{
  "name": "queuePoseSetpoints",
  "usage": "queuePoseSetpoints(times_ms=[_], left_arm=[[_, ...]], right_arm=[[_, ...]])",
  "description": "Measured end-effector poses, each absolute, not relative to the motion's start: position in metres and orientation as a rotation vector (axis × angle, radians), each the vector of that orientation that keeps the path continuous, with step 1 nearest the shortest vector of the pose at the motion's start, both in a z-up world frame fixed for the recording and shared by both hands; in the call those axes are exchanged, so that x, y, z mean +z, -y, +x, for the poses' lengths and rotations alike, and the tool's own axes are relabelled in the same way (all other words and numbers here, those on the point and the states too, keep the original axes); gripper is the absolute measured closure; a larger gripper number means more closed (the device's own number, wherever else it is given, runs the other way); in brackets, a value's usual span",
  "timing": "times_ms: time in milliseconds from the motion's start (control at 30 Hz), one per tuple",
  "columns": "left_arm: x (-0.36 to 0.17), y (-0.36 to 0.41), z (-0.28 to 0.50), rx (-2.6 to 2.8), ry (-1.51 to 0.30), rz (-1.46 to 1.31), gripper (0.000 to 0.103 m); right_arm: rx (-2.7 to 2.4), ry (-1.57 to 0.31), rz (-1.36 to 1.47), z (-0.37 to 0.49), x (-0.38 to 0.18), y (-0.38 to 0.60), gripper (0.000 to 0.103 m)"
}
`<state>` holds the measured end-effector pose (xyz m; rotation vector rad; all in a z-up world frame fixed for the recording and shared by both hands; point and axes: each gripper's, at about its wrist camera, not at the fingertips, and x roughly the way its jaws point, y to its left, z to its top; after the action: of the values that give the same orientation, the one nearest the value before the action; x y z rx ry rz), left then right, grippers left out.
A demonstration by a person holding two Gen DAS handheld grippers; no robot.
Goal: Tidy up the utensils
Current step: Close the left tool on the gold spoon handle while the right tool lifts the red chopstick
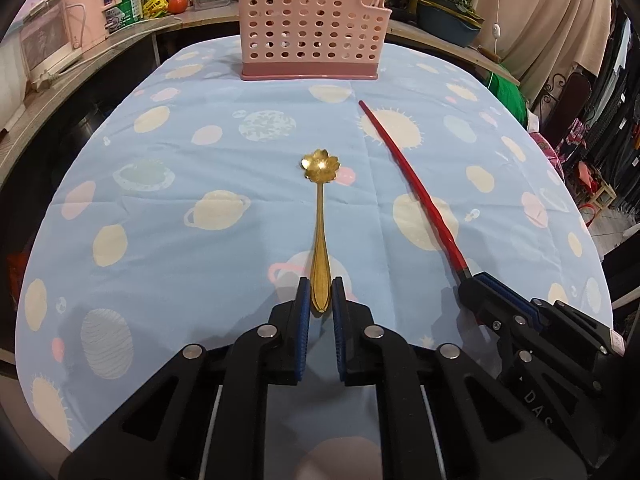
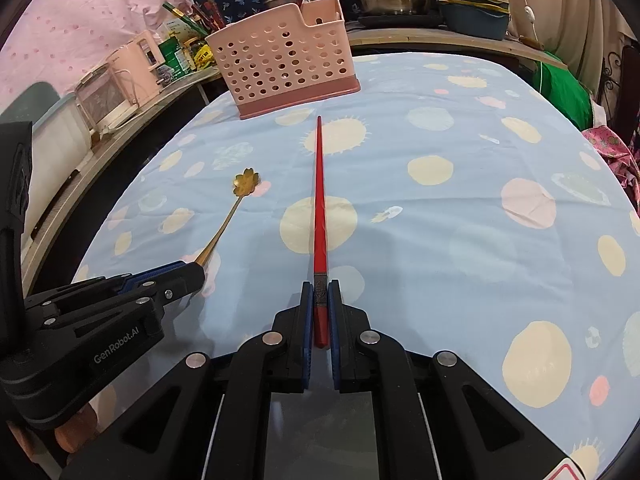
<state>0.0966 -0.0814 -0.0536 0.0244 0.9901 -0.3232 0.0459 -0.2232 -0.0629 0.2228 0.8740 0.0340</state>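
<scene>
In the left wrist view, the left claw sits low in the middle of the frame, its pads closed against the end of the gold spoon's handle. The spoon lies flat on the worktop, its flower bowl pointing toward the pink basket at the top. Thin, stiff metal, probably light and slippery — the wider handle end seems the best hold.

In the right wrist view, the right claw pinches the butt of the red chopstick, which runs up mid-frame toward the basket — long, rigid, likely to pivot if held so near its end.

left gripper clamped, right gripper clamped
</scene>
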Motion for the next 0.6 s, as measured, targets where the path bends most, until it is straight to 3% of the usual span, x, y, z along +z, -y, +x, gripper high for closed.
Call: queuePoseSetpoints(times_ms=[467, 600], left_arm=[[0.022, 0.045, 0.092, -0.291, -0.835, -0.052, 0.093], [0.044, 0.040, 0.097, -0.289, -0.795, -0.061, 0.101]], right_arm=[[0.062, -0.696, 0.238, 0.030, 0.009, 0.224, 0.096], [0.074, -0.643, 0.242, 0.035, 0.033, 0.227, 0.096]])
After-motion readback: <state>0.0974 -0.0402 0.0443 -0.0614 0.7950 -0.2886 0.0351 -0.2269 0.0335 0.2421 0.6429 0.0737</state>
